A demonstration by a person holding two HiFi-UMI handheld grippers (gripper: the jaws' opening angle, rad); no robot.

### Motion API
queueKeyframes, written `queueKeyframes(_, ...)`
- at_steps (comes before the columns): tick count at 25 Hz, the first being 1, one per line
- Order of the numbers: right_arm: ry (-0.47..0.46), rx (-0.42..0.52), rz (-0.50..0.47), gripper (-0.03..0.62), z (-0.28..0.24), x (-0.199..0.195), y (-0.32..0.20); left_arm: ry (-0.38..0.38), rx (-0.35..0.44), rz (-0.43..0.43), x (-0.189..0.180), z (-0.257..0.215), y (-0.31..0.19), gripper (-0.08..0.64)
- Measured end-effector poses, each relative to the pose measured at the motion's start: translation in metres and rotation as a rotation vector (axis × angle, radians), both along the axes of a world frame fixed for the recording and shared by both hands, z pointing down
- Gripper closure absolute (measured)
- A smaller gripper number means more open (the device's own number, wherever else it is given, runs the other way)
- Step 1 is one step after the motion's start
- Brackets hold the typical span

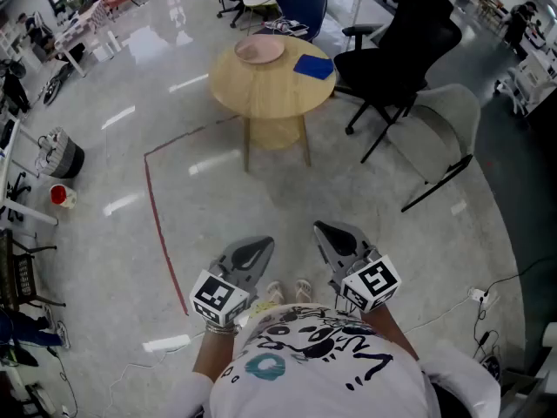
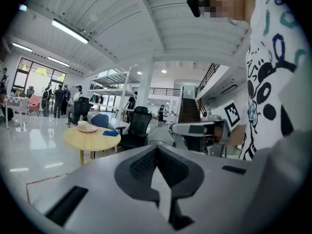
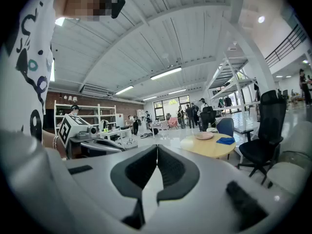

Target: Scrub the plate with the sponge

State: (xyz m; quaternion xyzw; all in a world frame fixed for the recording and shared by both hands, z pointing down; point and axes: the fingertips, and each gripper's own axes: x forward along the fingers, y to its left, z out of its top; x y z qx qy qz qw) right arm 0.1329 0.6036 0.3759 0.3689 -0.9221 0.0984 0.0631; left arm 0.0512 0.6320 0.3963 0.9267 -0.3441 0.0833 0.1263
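Ceiling (image 3: 161, 48) (gripper views only), plate (image 1: 259, 51), sponge (image 1: 314, 66)

Long white ceiling strip lights (image 2: 69, 31) are glaring off the glossy pale floor (image 1: 122, 116); both gripper views are bulging, darkening at edges.

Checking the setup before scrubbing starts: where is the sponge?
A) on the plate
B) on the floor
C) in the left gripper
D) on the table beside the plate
D: the sponge lies flat on the table, to the right of the plate and apart from it.
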Motion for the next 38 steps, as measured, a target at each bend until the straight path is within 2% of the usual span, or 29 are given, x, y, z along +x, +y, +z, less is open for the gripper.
queueKeyframes(7, 0.018, -0.015, -0.004, 0.565, 0.005, -0.004, -0.004, 0.018, -0.019, 0.01, -0.004, 0.002, 0.001, 0.545)
queueKeyframes(12, -0.075, -0.052, 0.006, 0.563, 0.004, -0.013, -0.007, 0.018, -0.024, 0.022, -0.019, 0.003, -0.001, 0.545)
queueKeyframes(19, -0.066, -0.032, 0.038, 0.563, 0.007, -0.022, -0.013, 0.012, -0.025, 0.055, -0.032, 0.009, -0.003, 0.545)
queueKeyframes(26, -0.052, -0.05, 0.073, 0.563, 0.012, -0.023, -0.024, 0.018, -0.036, 0.026, -0.047, 0.017, -0.02, 0.545)
queueKeyframes(30, -0.043, -0.047, 0.07, 0.563, 0.019, -0.024, -0.04, -0.019, -0.045, 0.024, -0.055, 0.031, -0.035, 0.545)
queueKeyframes(35, -0.033, -0.029, 0.064, 0.563, 0.02, -0.027, -0.074, 0.0, -0.047, 0.018, -0.054, 0.031, -0.063, 0.545)
queueKeyframes(38, -0.033, -0.032, 0.072, 0.563, 0.02, -0.024, -0.098, -0.016, -0.036, 0.031, -0.049, 0.031, -0.085, 0.545)
